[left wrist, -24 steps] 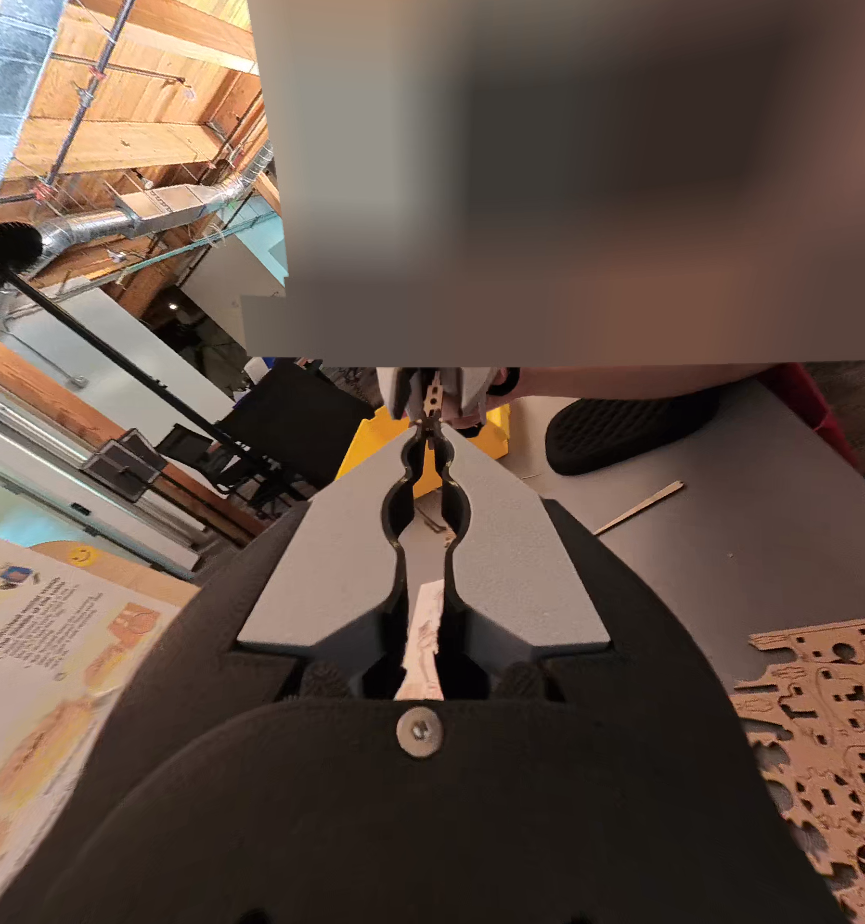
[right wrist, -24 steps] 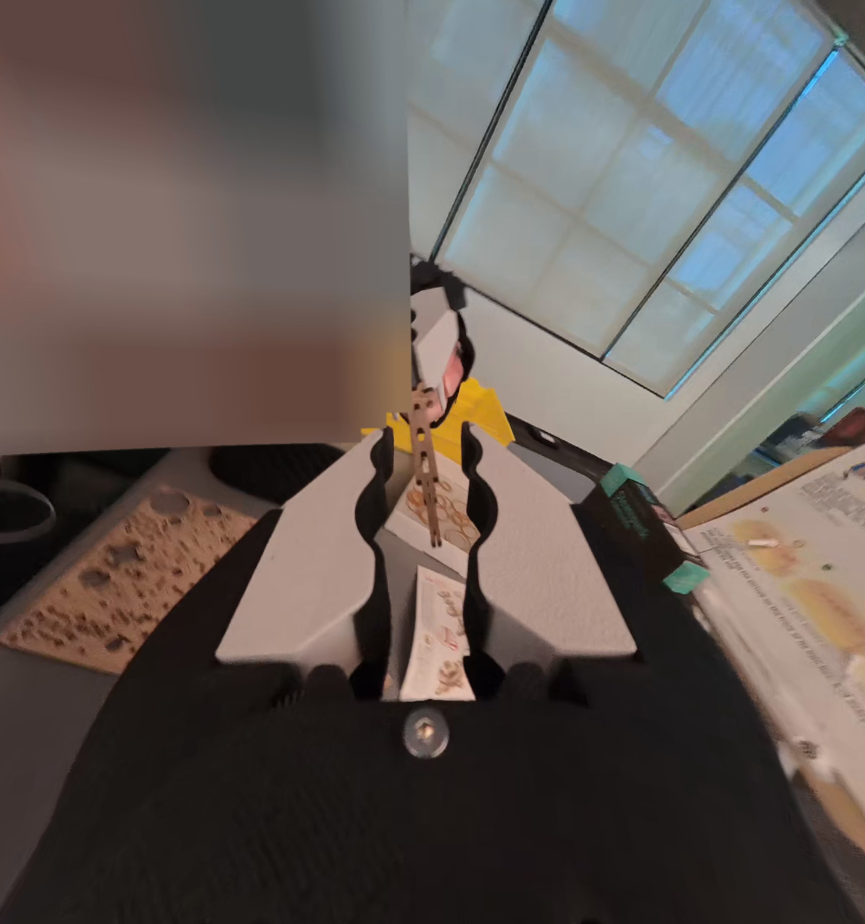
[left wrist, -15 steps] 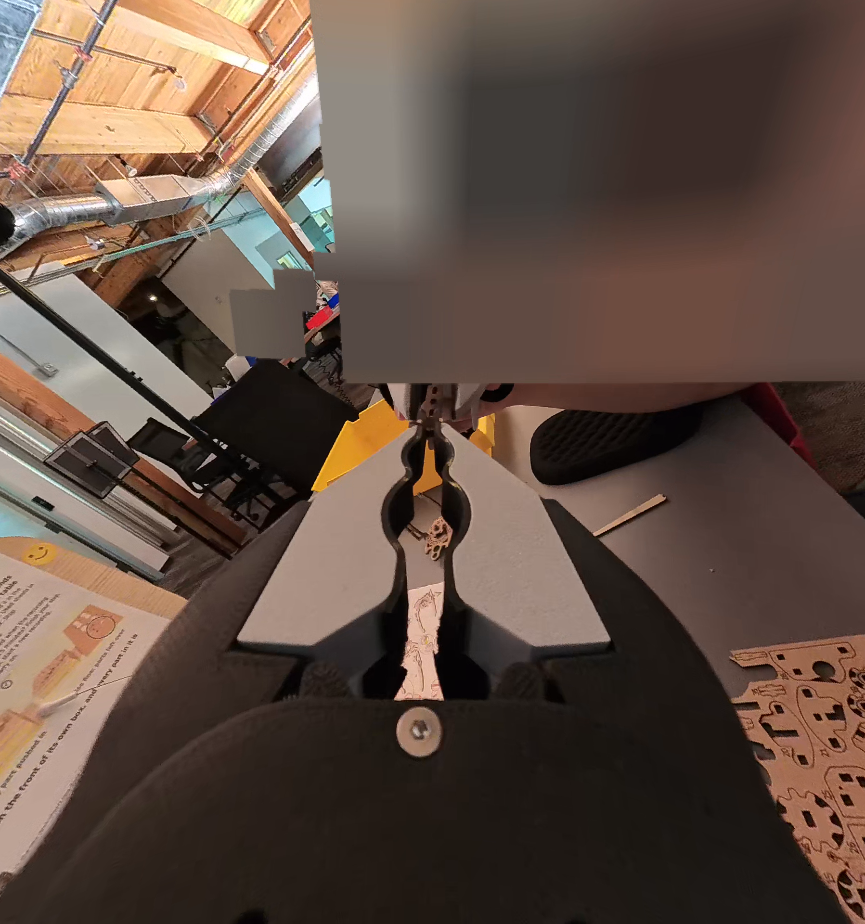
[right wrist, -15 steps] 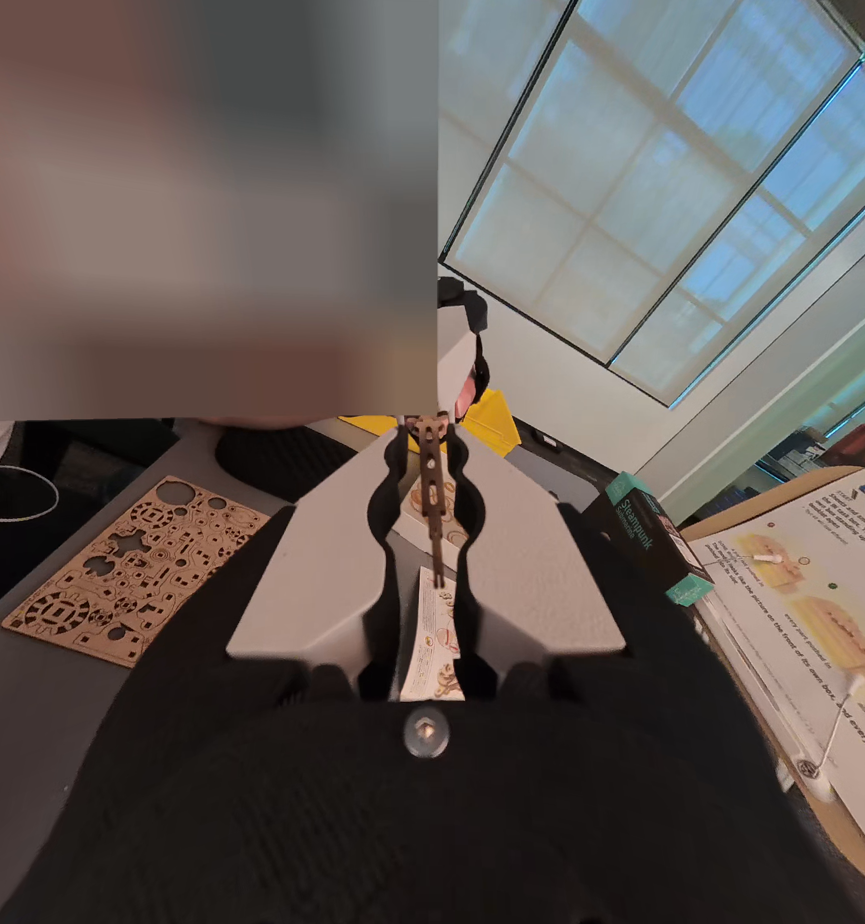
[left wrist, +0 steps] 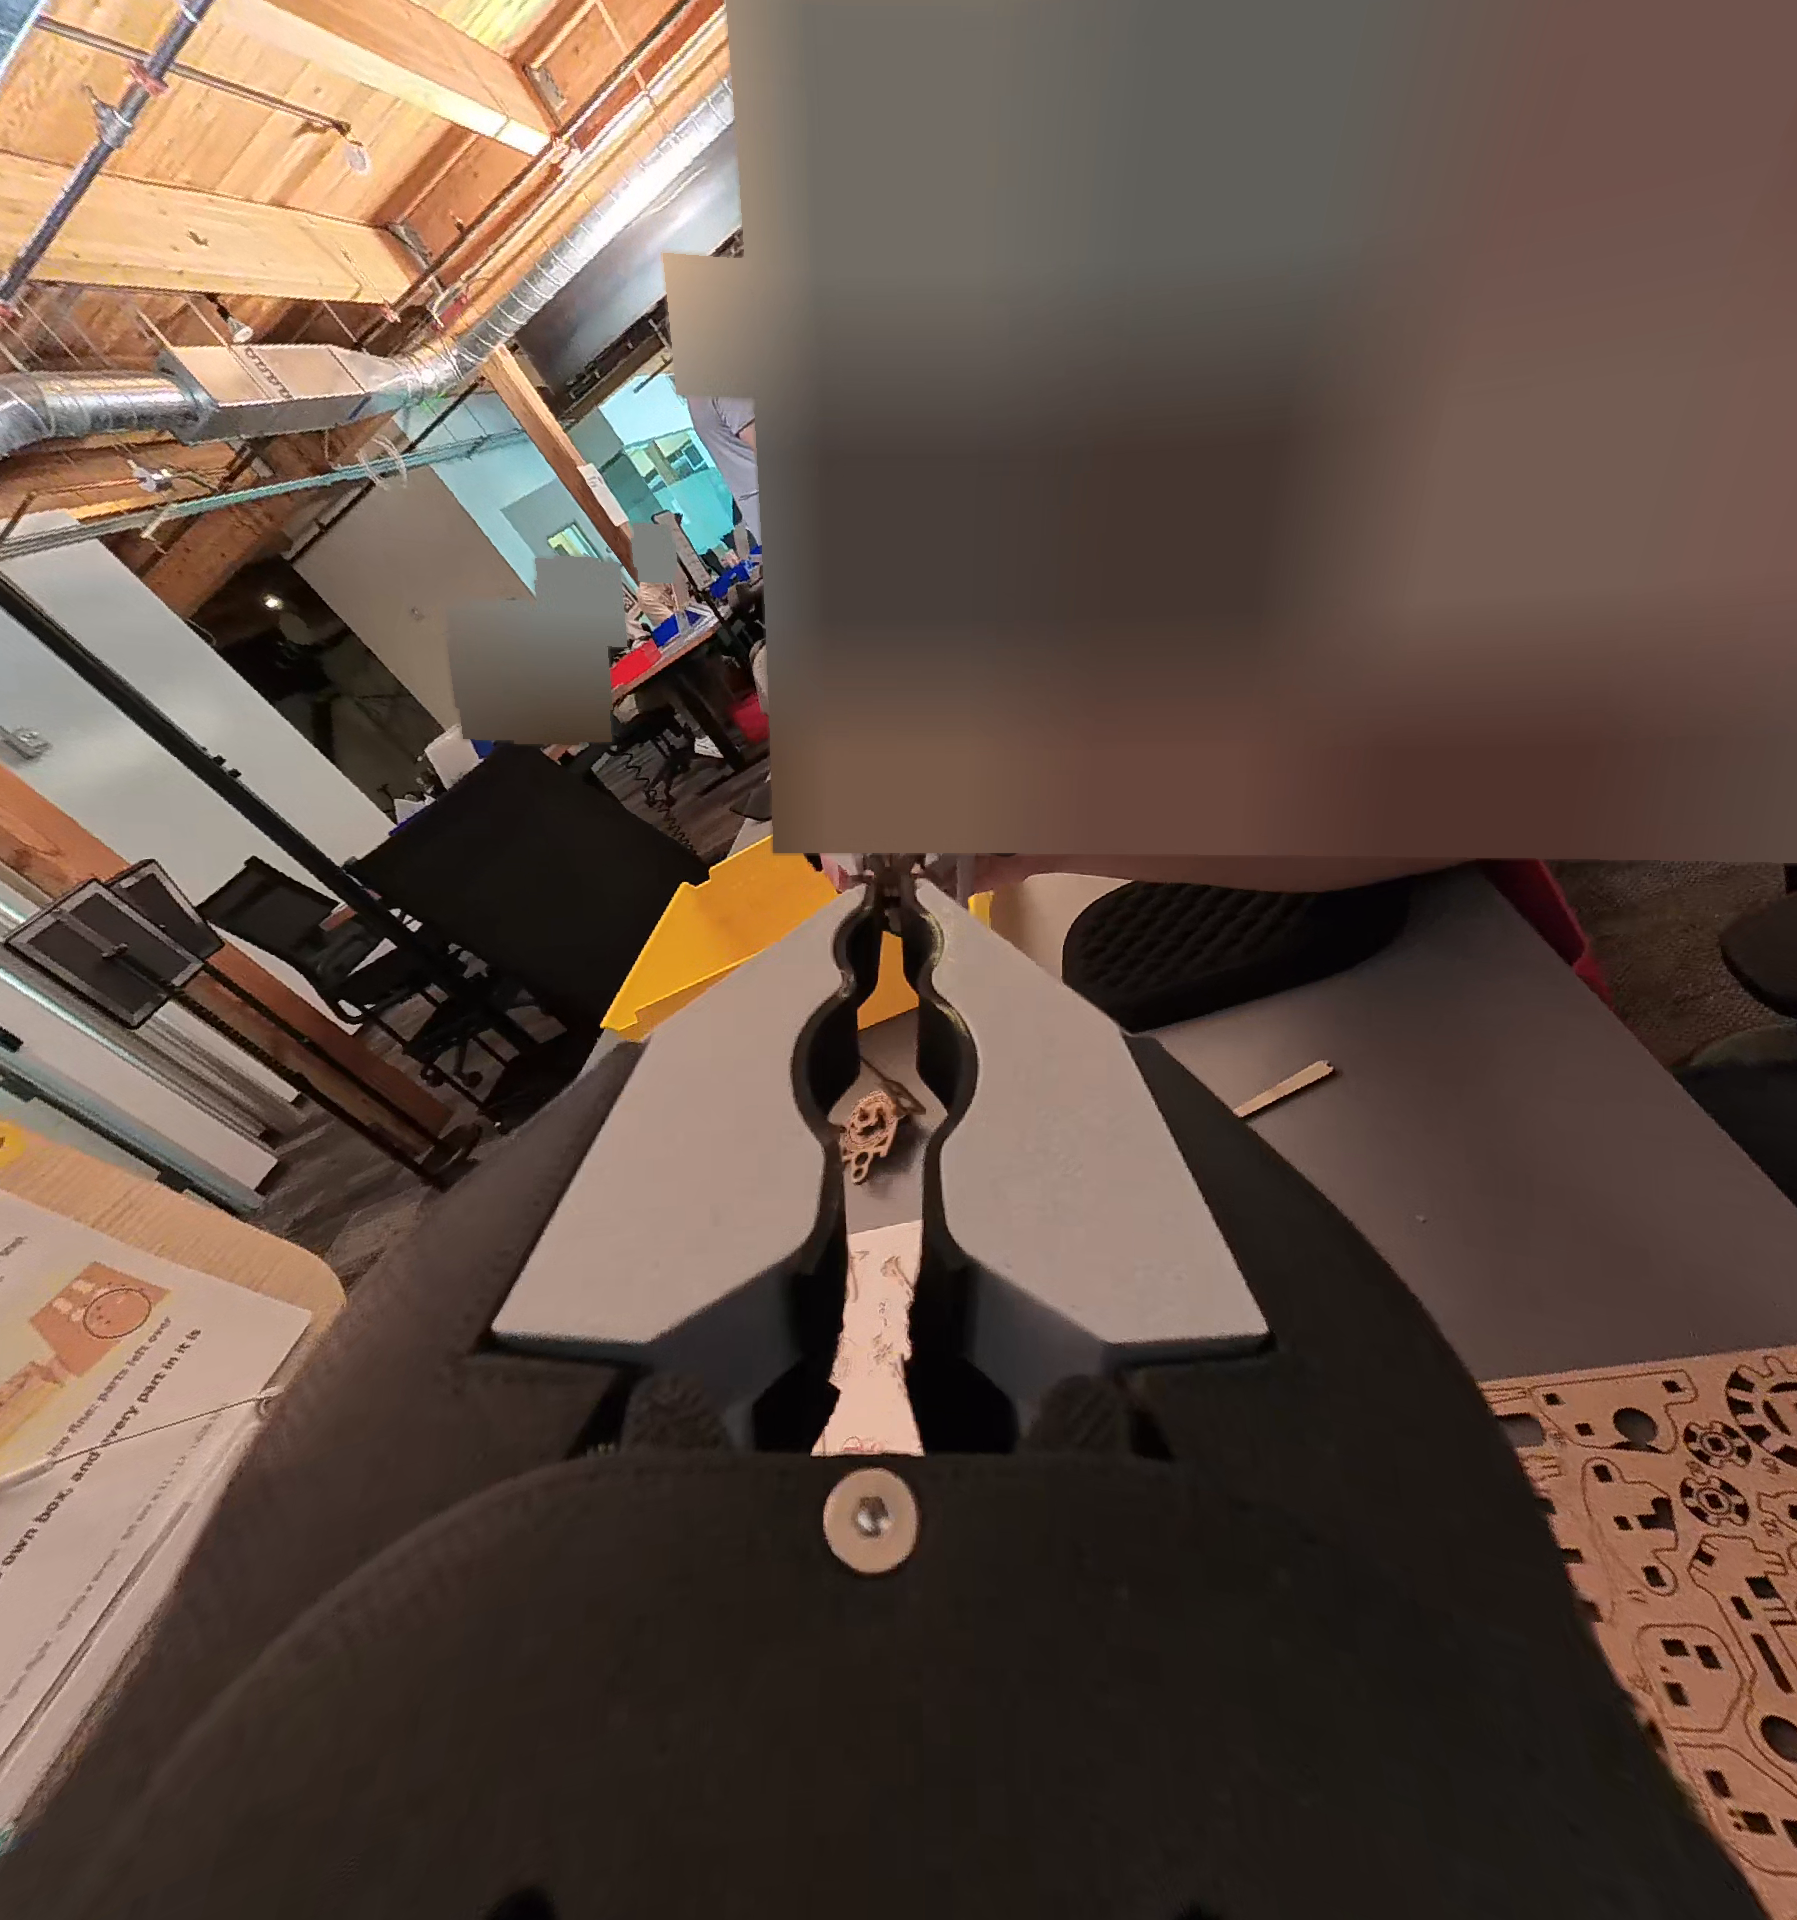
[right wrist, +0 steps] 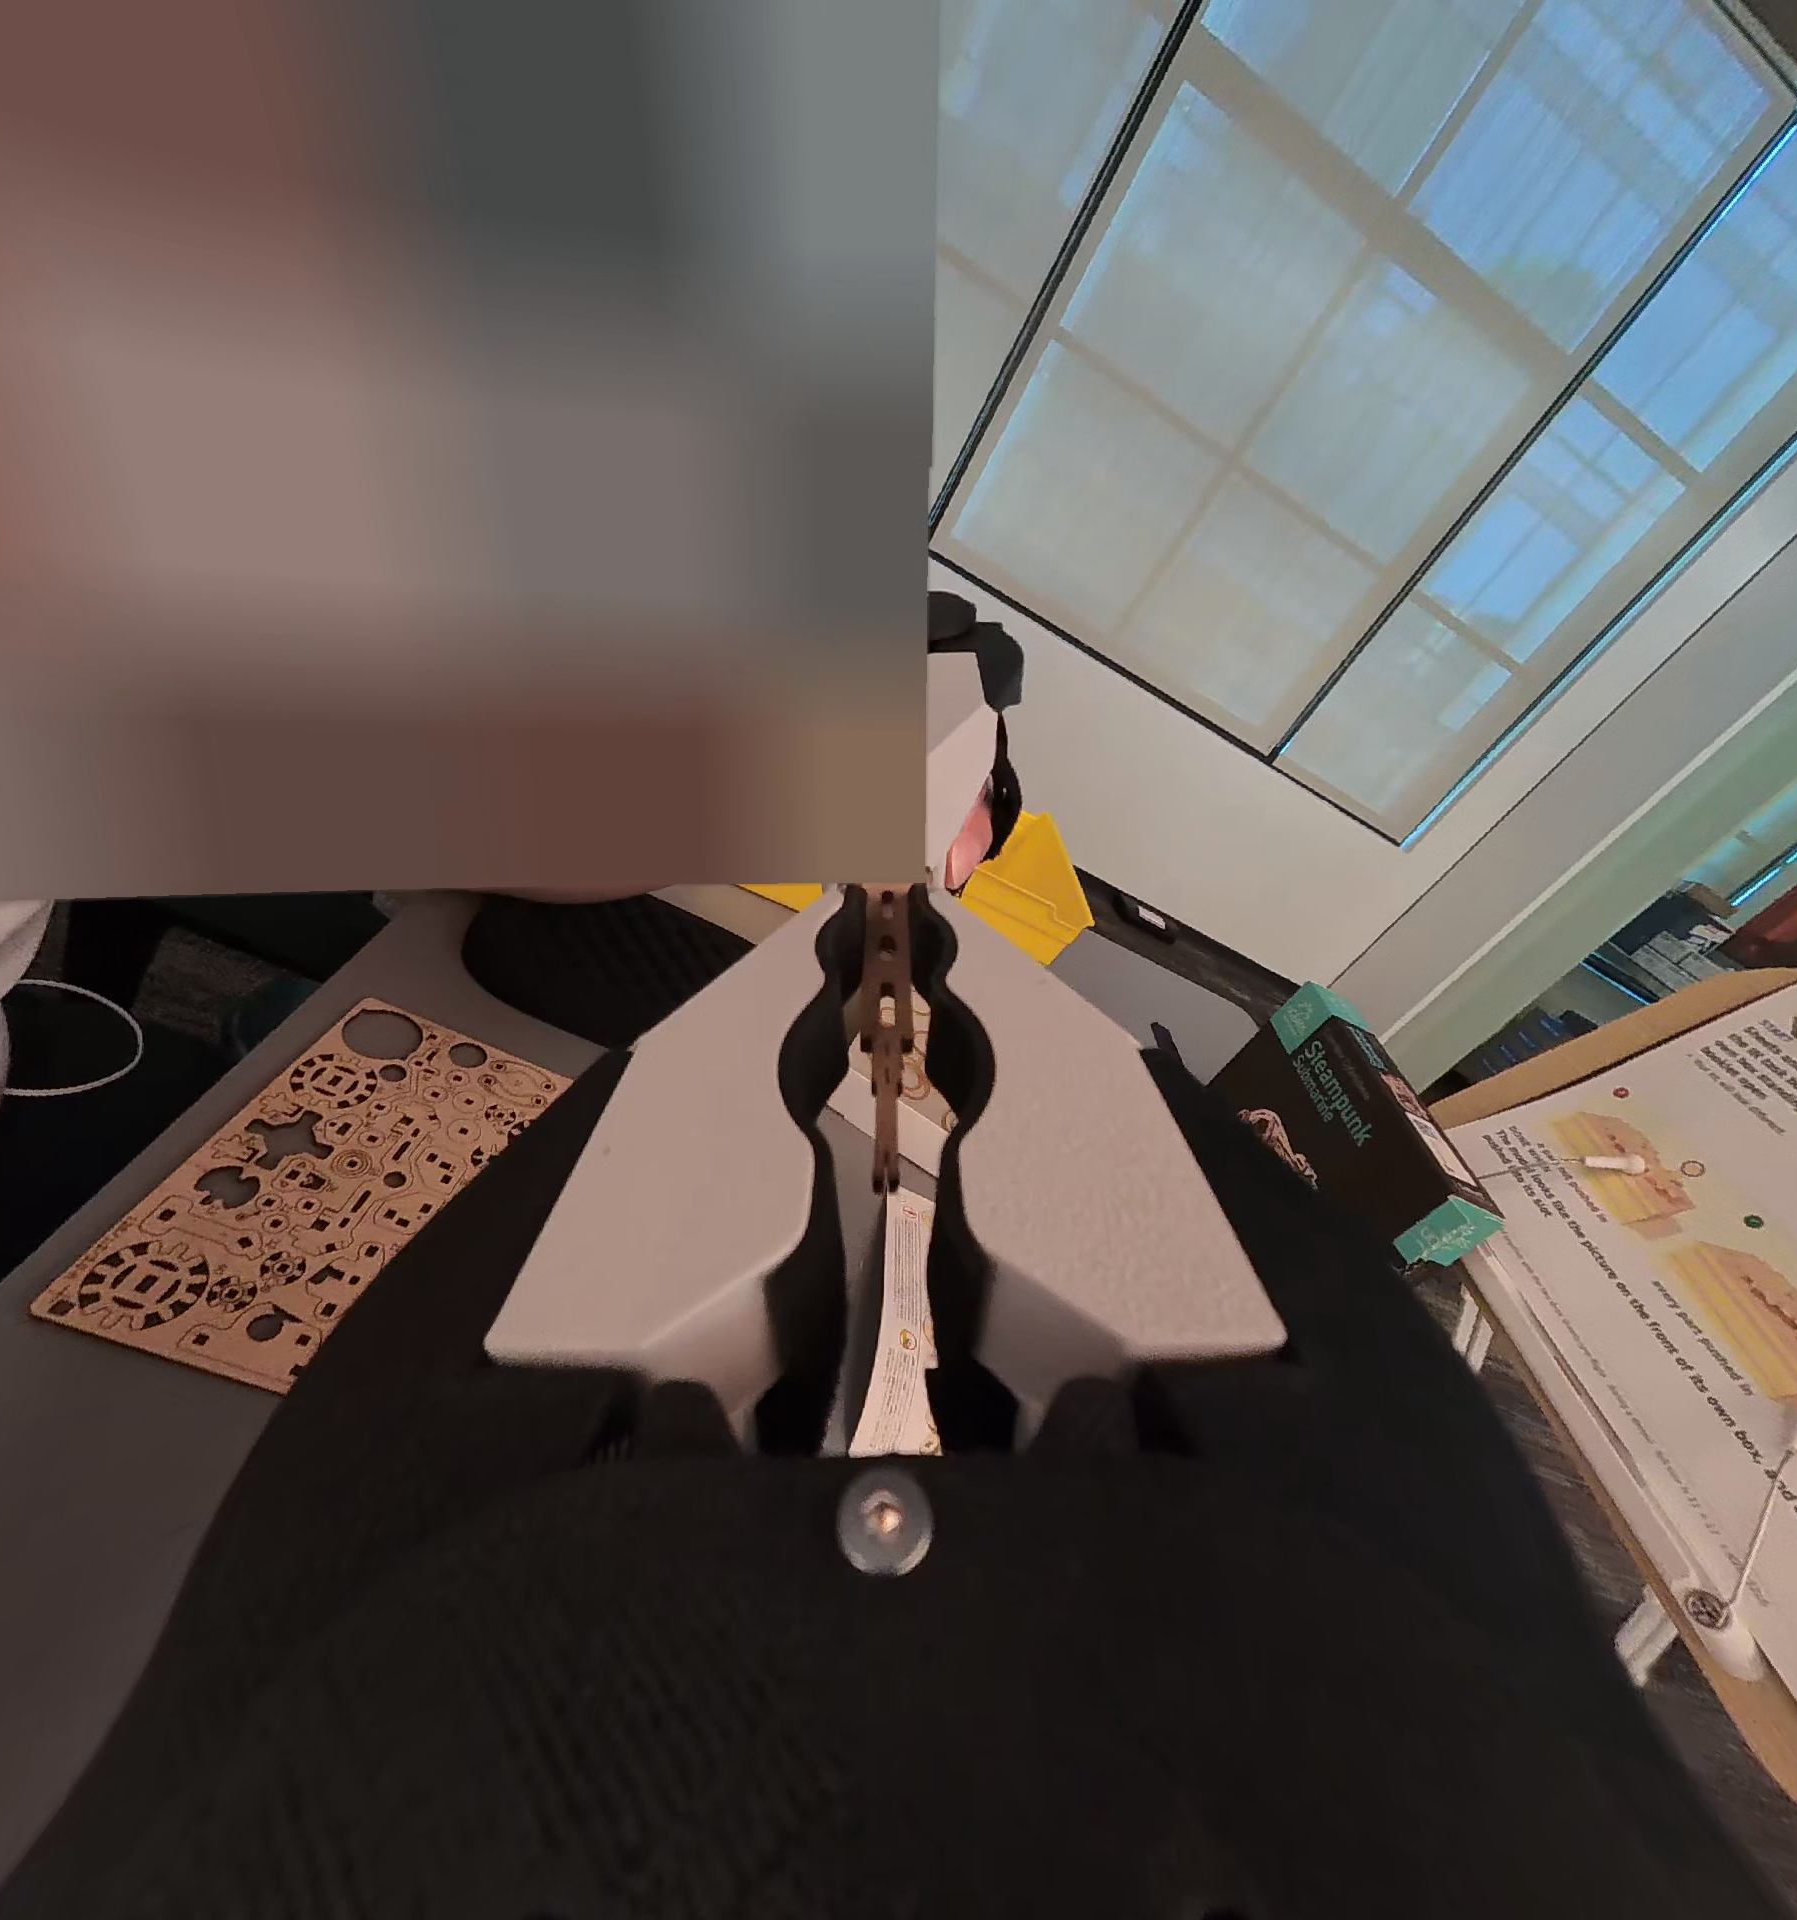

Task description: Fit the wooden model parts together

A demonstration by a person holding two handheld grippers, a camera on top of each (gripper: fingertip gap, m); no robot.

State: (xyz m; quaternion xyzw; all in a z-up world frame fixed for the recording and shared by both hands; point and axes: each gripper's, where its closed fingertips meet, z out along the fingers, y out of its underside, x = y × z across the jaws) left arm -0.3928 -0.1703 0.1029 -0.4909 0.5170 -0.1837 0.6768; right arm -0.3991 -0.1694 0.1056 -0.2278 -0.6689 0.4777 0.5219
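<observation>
Both tools are raised off the grey table (left wrist: 1496,1195) and meet tip to tip. The right tool (right wrist: 886,902) is pinched nearly closed at its tips on a thin wooden strip (right wrist: 883,1029), a dark brown, laser-cut slat with a row of small holes, seen edge-on and hanging back between its fingers. The left tool (left wrist: 896,902) is likewise drawn almost together at its tips, nipping something thin and dark there; whether that is the same strip I cannot tell. Below the left tool's gap a small gear-like wooden piece (left wrist: 870,1127) lies on the table. To the left tool's right sits a pale punched-out wooden sheet (left wrist: 1704,1558), and a loose wooden stick (left wrist: 1283,1088) lies farther ahead. A yellow bin (left wrist: 738,945) stands beyond the tips.
</observation>
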